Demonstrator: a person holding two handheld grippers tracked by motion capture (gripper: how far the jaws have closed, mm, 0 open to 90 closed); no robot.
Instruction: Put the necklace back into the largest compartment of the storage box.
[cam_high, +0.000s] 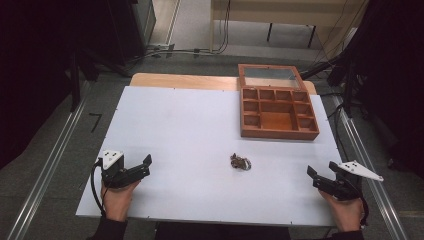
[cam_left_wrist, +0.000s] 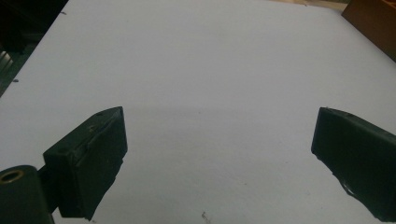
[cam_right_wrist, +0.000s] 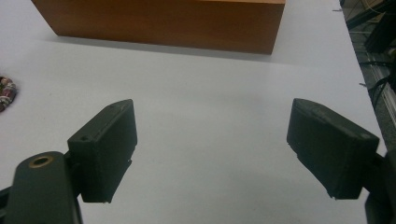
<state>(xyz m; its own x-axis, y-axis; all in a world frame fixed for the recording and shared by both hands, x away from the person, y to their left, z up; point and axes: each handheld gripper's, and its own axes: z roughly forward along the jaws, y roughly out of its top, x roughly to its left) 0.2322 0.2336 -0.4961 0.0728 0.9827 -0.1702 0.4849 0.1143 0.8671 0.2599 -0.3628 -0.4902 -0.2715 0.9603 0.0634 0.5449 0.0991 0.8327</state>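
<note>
A small brownish beaded trinket (cam_high: 240, 161) lies on the white table (cam_high: 190, 125), a little right of its middle and near the front; its edge shows at the left of the right gripper view (cam_right_wrist: 6, 93). A wooden box (cam_high: 276, 106) with several compartments and a raised glass lid stands at the back right, and its side wall fills the top of the right gripper view (cam_right_wrist: 163, 21). My left gripper (cam_high: 141, 166) rests open at the front left, nothing between its jaws (cam_left_wrist: 217, 149). At the front right my right gripper (cam_high: 321, 171) stands open and empty (cam_right_wrist: 212, 144).
Metal rails run along the floor on both sides of the table. Cables and dark stands sit beyond the table's far edge. The box corner (cam_left_wrist: 373, 23) shows at the upper right of the left gripper view.
</note>
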